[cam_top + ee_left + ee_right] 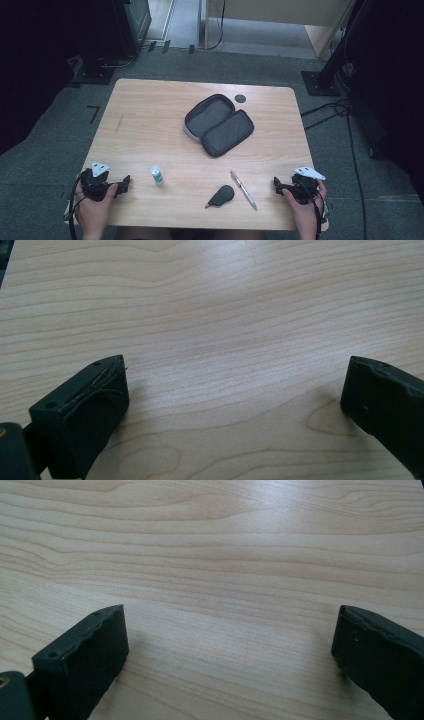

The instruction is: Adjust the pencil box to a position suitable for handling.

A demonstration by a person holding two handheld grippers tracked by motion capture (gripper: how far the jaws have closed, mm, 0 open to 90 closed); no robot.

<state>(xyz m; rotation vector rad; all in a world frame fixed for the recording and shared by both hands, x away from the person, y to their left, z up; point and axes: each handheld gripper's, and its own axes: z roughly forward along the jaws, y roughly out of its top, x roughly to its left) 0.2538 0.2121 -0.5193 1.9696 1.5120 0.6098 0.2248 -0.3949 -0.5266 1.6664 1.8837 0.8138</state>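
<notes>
An unzipped black pencil case (219, 125) lies spread flat at the middle of the wooden table (145, 115). Nearer the front edge lie a small white tube with a green cap (157, 175), a dark teardrop-shaped object (221, 195) and a silver pen (243, 189). My left gripper (125, 183) rests at the front left corner, held by a hand. In the left gripper view it (235, 390) stands open over bare wood. My right gripper (278, 186) rests at the front right corner. Its jaws are wide apart in the right gripper view (230, 635), with nothing between them.
A small black round disc (240, 98) lies behind the case. A thin dark mark (119, 123) shows on the left half of the table. Around the table are grey carpet, dark stands (320, 82) and cables (330, 107) on the floor at the right.
</notes>
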